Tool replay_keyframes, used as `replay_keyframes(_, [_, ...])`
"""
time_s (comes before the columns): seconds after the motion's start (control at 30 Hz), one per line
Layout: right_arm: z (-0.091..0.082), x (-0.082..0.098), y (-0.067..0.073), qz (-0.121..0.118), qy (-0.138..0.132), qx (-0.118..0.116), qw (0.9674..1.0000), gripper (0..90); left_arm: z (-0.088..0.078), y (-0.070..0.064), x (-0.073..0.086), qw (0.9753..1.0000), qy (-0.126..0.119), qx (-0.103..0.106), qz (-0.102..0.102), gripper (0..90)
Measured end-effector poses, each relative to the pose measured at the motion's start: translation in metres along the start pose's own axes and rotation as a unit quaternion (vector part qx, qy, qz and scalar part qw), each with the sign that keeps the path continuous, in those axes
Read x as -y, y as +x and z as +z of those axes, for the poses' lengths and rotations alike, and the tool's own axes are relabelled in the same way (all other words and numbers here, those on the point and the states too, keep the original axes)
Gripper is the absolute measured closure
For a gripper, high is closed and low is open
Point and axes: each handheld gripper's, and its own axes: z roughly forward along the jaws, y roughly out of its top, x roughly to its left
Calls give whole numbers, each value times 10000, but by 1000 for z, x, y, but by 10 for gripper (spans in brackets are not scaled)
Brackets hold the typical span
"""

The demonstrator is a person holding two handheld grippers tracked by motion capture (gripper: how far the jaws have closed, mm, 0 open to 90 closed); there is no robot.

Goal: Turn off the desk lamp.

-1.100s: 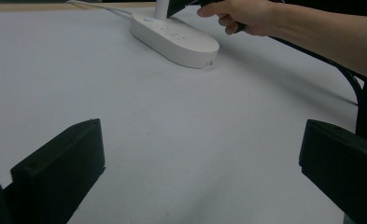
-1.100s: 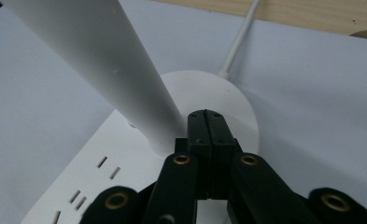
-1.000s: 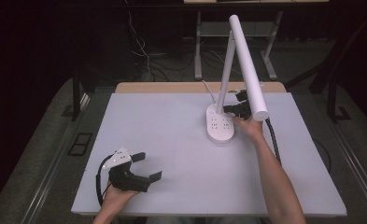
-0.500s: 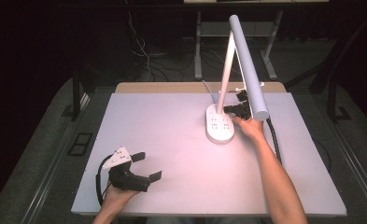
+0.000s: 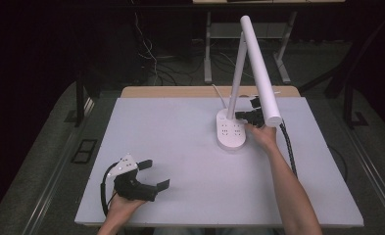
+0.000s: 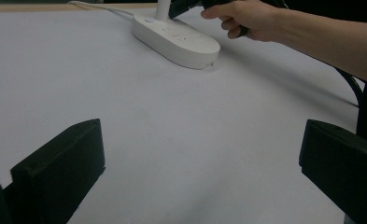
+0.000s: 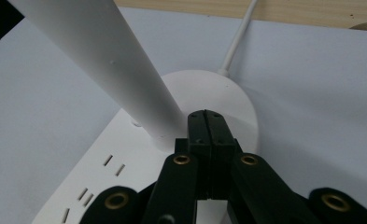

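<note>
Desk lamp [image 5: 240, 85] upright at far right of white surface [image 5: 180, 147], oval base with socket slots [image 5: 230, 132], cord trailing to back edge.
Right hand-held gripper [image 7: 207, 122] jaws closed flat together, empty, tips over base beside stem foot; likely about to press switch there, contact unclear.
Lamp head unlit as far as visible.
Left hand-held gripper [image 5: 150, 172] wide apart, empty, resting near front left, well apart from lamp.
Judged early: press apparently pending.

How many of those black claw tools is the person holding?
2. The left gripper rests open at the table's near left; the right gripper is shut, above the lamp base beside its stem.
</note>
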Motion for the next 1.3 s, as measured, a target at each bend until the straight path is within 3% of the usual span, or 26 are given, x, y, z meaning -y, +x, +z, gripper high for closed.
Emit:
replay_keyframes(0.2, [-5,-1,0,-50,-51,-2,10000,900,0,1,0,10000,-15,-7,-32,0])
replay_keyframes(0.27, [-11,-3,-1,-44,-153,-15,9999,900,0,0,0,10000,-5,-6,-21,0])
replay_keyframes(0.43, [-23,-6,0,-87,-146,69,9998,900,1,0,0,10000,-8,-5,-17,0])
replay_keyframes(0.87, [-49,-4,-3,-187,-214,8,9996,898,2,-1,0,10000,17,11,-2,0])
replay_keyframes(0.9, [-53,-2,-2,-206,-200,-1,9996,812,2,-1,0,10000,14,10,-6,0])
replay_keyframes(1.07, [-63,1,3,-294,-107,74,9995,758,2,-1,0,10000,5,17,-7,0])
replay_keyframes(1.3, [-86,9,13,-382,-210,-36,9990,517,4,-3,0,10000,11,47,-8,0])
